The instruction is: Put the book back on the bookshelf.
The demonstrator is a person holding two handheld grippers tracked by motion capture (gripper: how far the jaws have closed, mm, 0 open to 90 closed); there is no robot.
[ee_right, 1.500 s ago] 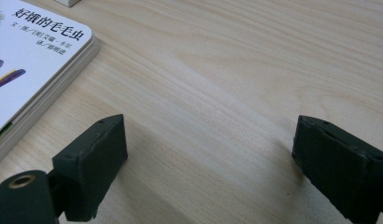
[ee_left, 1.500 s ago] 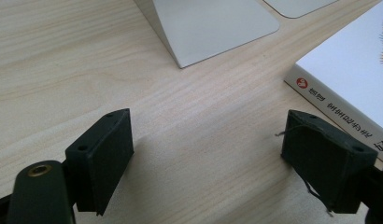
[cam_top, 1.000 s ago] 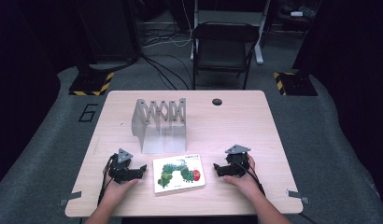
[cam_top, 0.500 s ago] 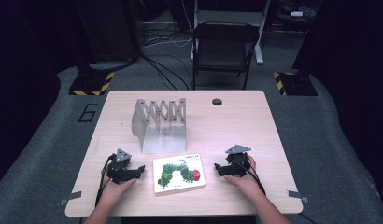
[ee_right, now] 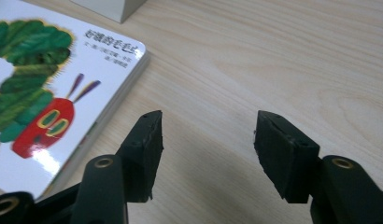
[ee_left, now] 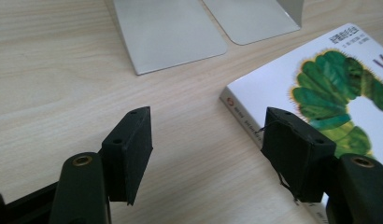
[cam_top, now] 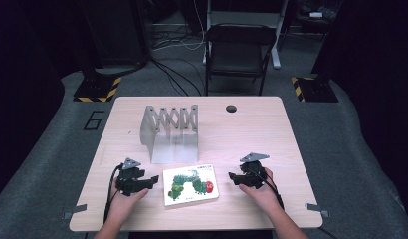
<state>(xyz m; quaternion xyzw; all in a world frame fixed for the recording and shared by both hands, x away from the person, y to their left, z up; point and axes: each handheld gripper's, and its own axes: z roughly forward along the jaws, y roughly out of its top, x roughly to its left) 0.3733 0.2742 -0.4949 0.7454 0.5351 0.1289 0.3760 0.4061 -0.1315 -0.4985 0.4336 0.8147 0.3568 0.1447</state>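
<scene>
A white picture book (cam_top: 190, 185) with a green caterpillar lies flat near the table's front edge. To its left a hand holds my left gripper (cam_top: 153, 180), which points right at the book. Its jaws have just been closing and stand open over bare wood. In the left gripper view (ee_left: 208, 126) the book's (ee_left: 329, 79) spine edge lies just beyond the right jaw. To the book's right, my right gripper (cam_top: 232, 177) points left. Its jaws have also been closing and stand open (ee_right: 210, 123) with nothing between them. The book (ee_right: 40, 88) is off to their left.
A grey metal folding book rack (cam_top: 171, 132) stands behind the book, and its flat base plates (ee_left: 171, 28) reach toward the grippers. The wooden table (cam_top: 256, 134) has a cable hole (cam_top: 231, 108) at the back. A dark chair (cam_top: 239, 50) stands beyond the table.
Both hands stay on either side of the book. The jaws of both grippers look slightly narrower than before.
</scene>
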